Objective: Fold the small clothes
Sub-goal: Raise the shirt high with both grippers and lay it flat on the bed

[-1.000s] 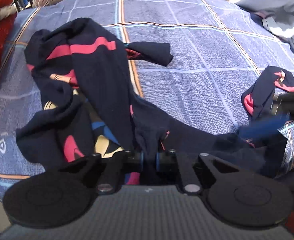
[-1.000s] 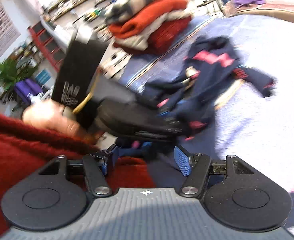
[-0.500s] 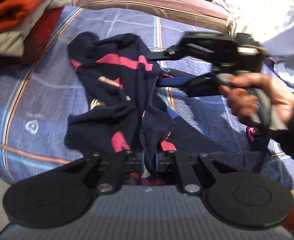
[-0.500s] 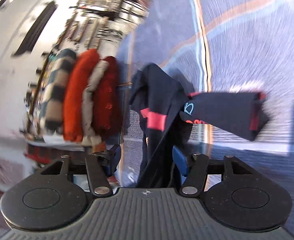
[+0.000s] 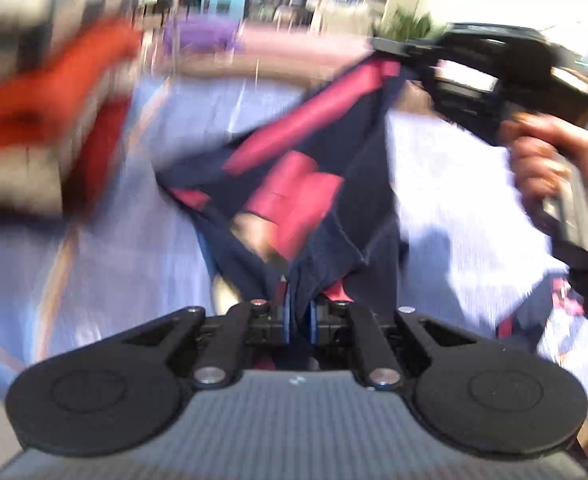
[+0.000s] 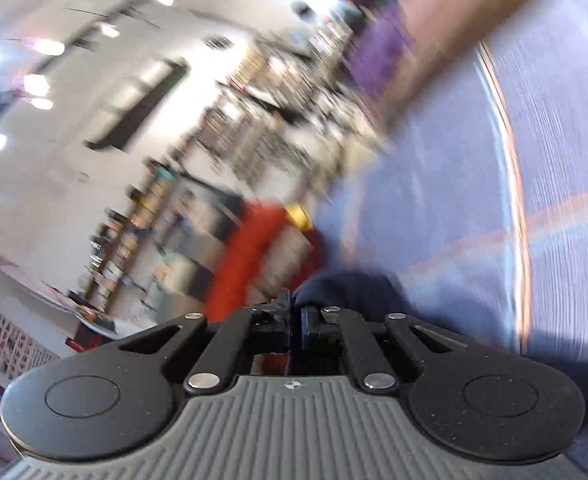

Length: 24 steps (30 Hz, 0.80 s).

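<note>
A small navy garment with red stripes (image 5: pixel 314 184) hangs stretched in the air over the blue plaid bed cover (image 5: pixel 133 248). My left gripper (image 5: pixel 298 314) is shut on its near edge. My right gripper (image 5: pixel 398 62) is shut on its far upper corner, up at the right of the left wrist view. In the right wrist view the right gripper (image 6: pixel 296 326) is shut on a fold of the navy garment (image 6: pixel 346 292). Both views are blurred by motion.
A stack of folded red, cream and checked clothes (image 5: pixel 45 120) lies at the left of the bed and shows in the right wrist view (image 6: pixel 253 248). A second navy and red piece (image 5: pixel 562 296) lies at the right. Shelves (image 6: pixel 253 120) stand beyond the bed.
The right gripper has shut on the garment's far edge. Both grippers have lifted the garment off the bed and pulled it taut between them.
</note>
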### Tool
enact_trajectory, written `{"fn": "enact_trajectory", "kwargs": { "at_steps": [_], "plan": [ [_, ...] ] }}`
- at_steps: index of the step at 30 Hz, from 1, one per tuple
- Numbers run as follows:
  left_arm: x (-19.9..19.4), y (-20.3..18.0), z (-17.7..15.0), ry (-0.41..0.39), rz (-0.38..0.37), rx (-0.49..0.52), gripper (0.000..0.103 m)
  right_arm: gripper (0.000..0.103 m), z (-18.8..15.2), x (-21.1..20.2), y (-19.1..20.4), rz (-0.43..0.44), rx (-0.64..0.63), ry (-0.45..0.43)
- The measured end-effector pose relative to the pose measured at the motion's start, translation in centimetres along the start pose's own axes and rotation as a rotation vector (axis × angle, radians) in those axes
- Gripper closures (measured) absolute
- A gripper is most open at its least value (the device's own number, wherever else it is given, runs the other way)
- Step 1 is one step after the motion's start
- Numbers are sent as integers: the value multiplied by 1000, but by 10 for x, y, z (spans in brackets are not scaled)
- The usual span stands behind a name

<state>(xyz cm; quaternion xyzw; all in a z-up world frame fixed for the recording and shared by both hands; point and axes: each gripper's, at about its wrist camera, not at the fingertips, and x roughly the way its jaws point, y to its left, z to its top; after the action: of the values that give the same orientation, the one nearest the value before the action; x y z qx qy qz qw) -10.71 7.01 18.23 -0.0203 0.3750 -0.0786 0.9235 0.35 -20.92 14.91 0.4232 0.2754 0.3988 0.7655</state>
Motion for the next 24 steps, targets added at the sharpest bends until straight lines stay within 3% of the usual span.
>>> {"fn": "enact_trajectory", "kwargs": {
  "at_steps": [3, 7, 11, 15, 21, 24],
  "plan": [
    [-25, -5, 61, -157, 35, 62, 95, 94, 36, -34, 53, 53, -156, -135],
    [-87, -21, 151, -403, 17, 99, 95, 94, 75, -91, 133, 130, -352, -323],
    [-167, -49, 203, -640, 1, 146, 95, 94, 94, -147, 208, 209, -548, -457],
    [-228, -89, 211, -815, 33, 226, 94, 95, 100, -192, 251, 215, -688, -569],
    [-273, -143, 201, -936, 37, 324, 94, 95, 97, -222, 268, 174, -745, -663],
    [-286, -166, 198, -958, 13, 355, 94, 95, 91, -225, 266, 178, -758, -692]
  ]
}}
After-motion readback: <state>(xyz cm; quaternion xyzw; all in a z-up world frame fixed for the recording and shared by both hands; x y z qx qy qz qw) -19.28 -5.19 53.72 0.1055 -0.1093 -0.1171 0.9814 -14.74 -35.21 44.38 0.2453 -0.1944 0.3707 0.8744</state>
